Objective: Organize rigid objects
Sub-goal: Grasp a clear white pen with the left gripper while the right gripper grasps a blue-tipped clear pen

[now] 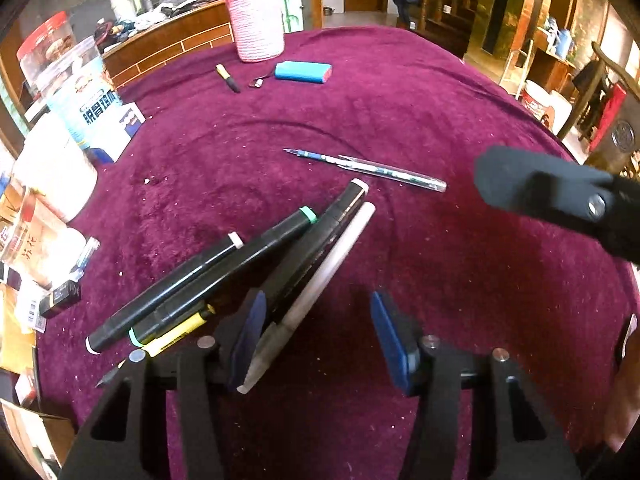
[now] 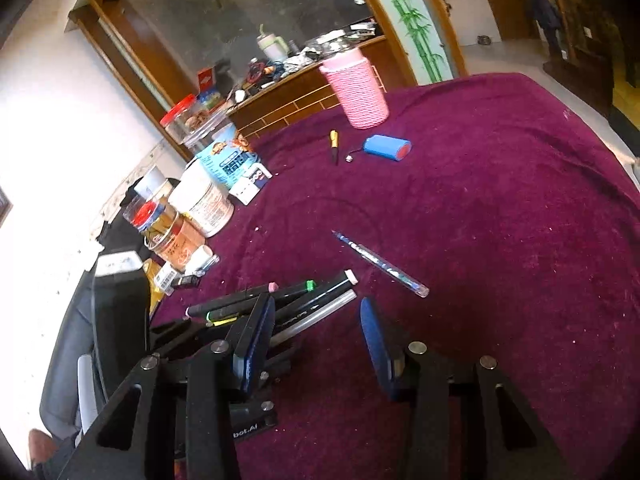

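Note:
Several markers lie side by side on the maroon cloth: a black one with a pink cap [image 1: 168, 292], a black one with a green band [image 1: 240, 264], a long black one [image 1: 320, 236], a white pen [image 1: 320, 280] and a yellow highlighter [image 1: 176, 332]. They also show in the right wrist view [image 2: 288, 300]. A clear blue pen [image 1: 368, 168] [image 2: 384, 266] lies apart beyond them. My left gripper [image 1: 320, 340] is open over the white pen's near end. My right gripper [image 2: 316, 344] is open and empty, to the right of the markers; its finger [image 1: 532, 188] shows in the left wrist view.
A pink woven cup [image 1: 256, 20] [image 2: 358, 88], a blue case [image 1: 304, 72] [image 2: 388, 147] and a small yellow-black pen [image 1: 227, 77] [image 2: 334, 146] sit at the far side. Jars, cans and boxes [image 1: 80, 92] [image 2: 208, 184] crowd the table's left edge.

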